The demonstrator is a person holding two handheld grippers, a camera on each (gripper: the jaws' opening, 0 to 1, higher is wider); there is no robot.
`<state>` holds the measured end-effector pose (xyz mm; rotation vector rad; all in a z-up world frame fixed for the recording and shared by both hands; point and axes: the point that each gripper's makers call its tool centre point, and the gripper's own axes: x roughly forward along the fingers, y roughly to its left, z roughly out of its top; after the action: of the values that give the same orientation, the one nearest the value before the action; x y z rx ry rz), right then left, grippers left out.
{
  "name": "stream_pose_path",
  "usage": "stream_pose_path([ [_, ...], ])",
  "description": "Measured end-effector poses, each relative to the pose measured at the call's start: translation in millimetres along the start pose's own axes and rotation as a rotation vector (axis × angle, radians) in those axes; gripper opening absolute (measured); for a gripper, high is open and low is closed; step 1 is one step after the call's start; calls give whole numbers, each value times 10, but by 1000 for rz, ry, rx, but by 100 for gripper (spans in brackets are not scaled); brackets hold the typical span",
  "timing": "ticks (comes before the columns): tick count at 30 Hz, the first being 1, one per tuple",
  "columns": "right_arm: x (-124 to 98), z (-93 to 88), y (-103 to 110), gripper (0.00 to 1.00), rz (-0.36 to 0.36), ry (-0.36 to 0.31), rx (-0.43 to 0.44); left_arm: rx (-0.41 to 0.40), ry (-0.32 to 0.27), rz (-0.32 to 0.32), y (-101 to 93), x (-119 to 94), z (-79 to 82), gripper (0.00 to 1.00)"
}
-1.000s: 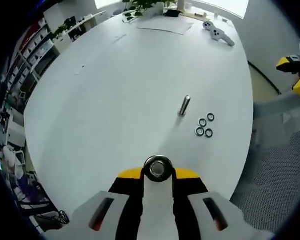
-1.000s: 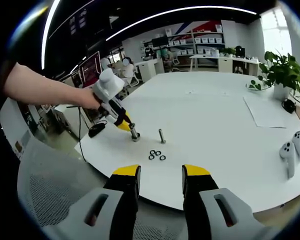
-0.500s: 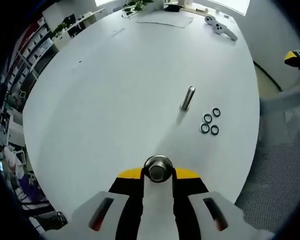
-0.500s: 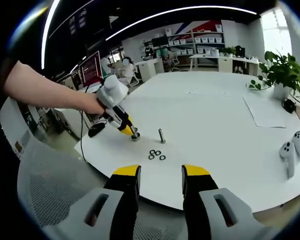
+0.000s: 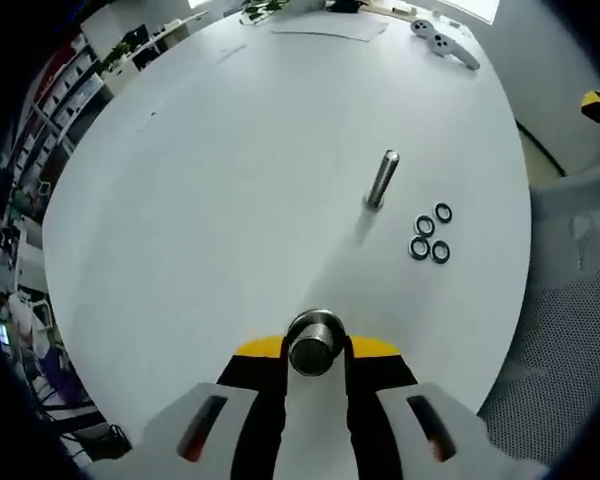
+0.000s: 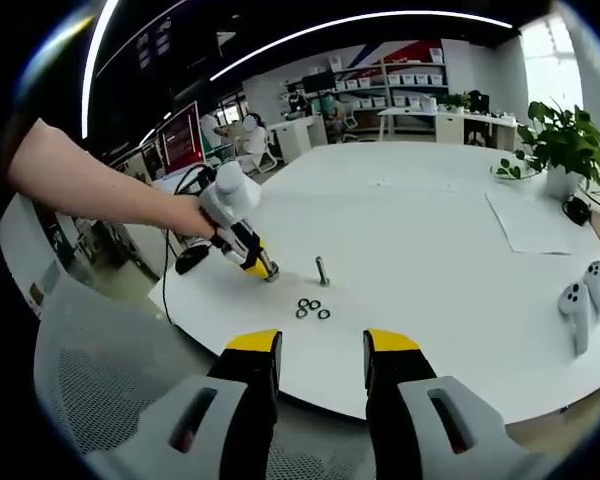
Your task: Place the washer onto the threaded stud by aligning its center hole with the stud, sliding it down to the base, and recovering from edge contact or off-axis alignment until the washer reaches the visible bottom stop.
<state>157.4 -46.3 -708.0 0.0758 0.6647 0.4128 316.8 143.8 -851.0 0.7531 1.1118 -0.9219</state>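
Standing just off the table's (image 6: 450, 330) near edge, you'd see the left gripper (image 5: 316, 352) with its jaws closed on a short metal cylinder (image 5: 315, 343), some sleeve or fitting I can't name, hovering low to the left of the threaded stud (image 5: 382, 180). The stud stands upright and bare. Just to its right lie four small washers (image 5: 429, 233) in a tight cluster, flat on the white top. Farther right and well back from the stud, the right gripper (image 6: 320, 352) hangs off the table edge, jaws parted with nothing between them. Those washers look thin, stiff, light and slick; I'd judge they need pinching by the outer rim, one lifted clear of its neighbours.
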Motion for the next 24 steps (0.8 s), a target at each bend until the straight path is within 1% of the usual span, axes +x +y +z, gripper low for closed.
stream_pose_path([
  [5, -1, 0, 1, 35, 0, 0, 1, -25, -7, -1, 22, 3, 3, 20],
  [7, -1, 1, 3, 35, 1, 0, 1, -20, -35, 10, 35, 0, 27, 23],
  [13, 0, -2, 10, 35, 3, 4, -3, -23, -35, 15, 33, 0, 17, 25],
  [17, 2, -8, 9, 35, 4, 6, -4, -46, -55, 29, 55, -55, 20, 27],
  [18, 2, -8, 10, 35, 4, 6, -4, -60, -66, 38, 72, -75, 19, 29],
  [20, 2, -9, 11, 35, 4, 7, -5, -87, -116, 54, 104, -92, 49, 32],
  [21, 2, -10, 12, 35, 5, 8, -5, -124, -133, 62, 113, -122, 37, 32],
  [22, 3, -11, 12, 35, 5, 8, -6, -143, -139, 60, 110, -137, 24, 32],
  [24, 6, -16, 13, 35, 6, 10, -8, -148, -153, 68, 116, -170, -17, 32],
])
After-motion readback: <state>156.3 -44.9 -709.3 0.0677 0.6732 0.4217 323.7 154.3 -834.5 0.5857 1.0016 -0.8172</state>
